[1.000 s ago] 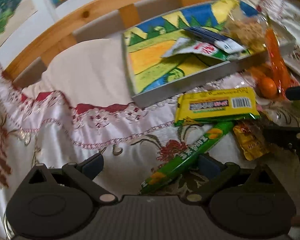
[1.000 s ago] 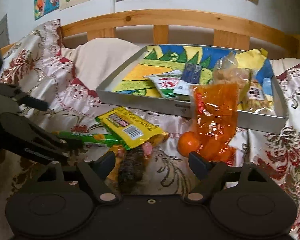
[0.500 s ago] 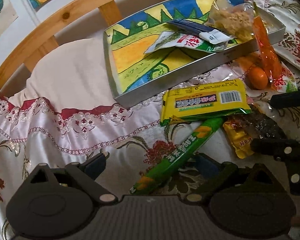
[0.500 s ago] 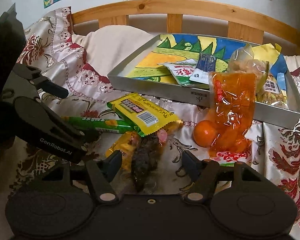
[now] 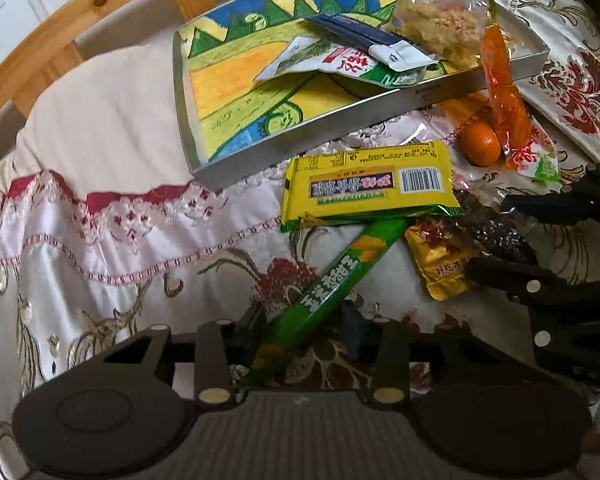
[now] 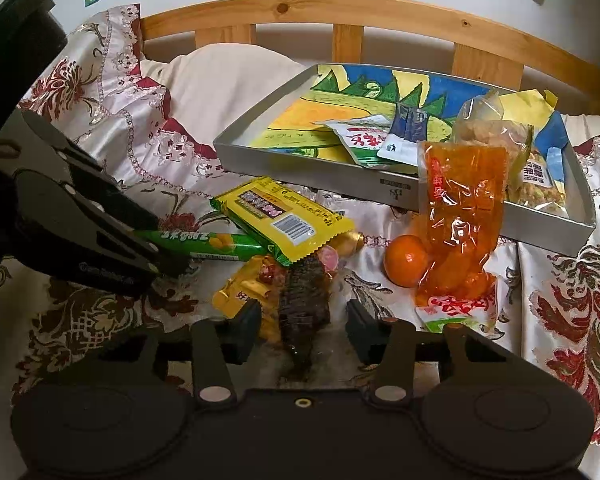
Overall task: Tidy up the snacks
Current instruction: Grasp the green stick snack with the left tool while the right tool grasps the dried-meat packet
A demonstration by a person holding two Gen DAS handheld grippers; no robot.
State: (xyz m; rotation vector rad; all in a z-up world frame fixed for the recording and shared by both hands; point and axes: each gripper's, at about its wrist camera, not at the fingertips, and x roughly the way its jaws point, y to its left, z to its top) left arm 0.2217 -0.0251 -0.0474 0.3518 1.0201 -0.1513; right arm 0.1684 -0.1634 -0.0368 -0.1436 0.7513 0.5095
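The left gripper (image 5: 306,330) has just been closing, and its jaws now stand narrow around the near end of the long green snack stick (image 5: 332,292); one pad touches the wrapper, but I cannot tell if both pads press it. The right gripper (image 6: 302,326) has also been closing, and the dark snack packet (image 6: 304,300) lies between its jaws, with a small gap visible on each side.

Just behind the green stick lies the yellow snack pack (image 5: 368,184), which covers the stick's far end. To the right of the yellow pack are a small orange fruit (image 6: 406,260) and an orange bag (image 6: 460,216) leaning on the tray. The grey tray (image 6: 300,168) stands behind the yellow pack and holds several packets on a coloured drawing.
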